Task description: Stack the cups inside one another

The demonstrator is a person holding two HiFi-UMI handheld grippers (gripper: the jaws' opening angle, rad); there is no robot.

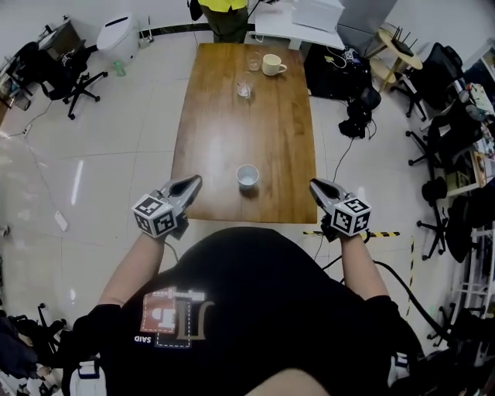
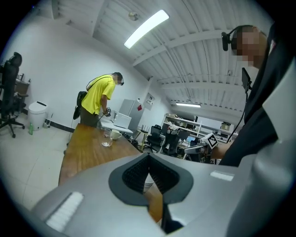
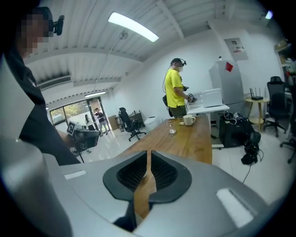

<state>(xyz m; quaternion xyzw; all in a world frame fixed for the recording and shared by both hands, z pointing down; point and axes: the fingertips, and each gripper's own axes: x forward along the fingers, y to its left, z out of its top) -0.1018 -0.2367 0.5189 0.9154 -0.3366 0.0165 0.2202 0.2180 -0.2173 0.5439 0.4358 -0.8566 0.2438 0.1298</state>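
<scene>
A white cup (image 1: 247, 176) stands upright and alone near the close end of a long wooden desk (image 1: 224, 131). It sits between the two grippers and touches neither.

The only writing that can be read is the word "SAID" on the wearer's black shirt (image 1: 255, 309), beside a red and white square print. Each gripper carries a cube with black and white square markers.

The left gripper (image 1: 195, 182) hovers over the desk's near left corner and points inward toward the cup. Its jaws are together at the tips and hold nothing; a sliver of the cup shows through the gap behind the tips in the left gripper view.

The right gripper (image 1: 315, 186) hovers just off the near right corner. Its jaws stand a thin slit apart, with only bare desk showing through and nothing between them.

At the far end of the desk stand a cream mug (image 1: 271, 65) and, just left of it, a clear glass (image 1: 254, 60). A second glass (image 1: 244, 90) stands a little nearer. All three are well apart from the cup, with open wood between.

A person in a yellow top (image 1: 220, 9) stands at the far end. Black office chairs (image 1: 73, 81) stand on the white floor to the left. A black bag (image 1: 357, 116) and cables lie to the right. A strip of black and yellow tape (image 1: 387, 233) marks the floor by the right gripper.
</scene>
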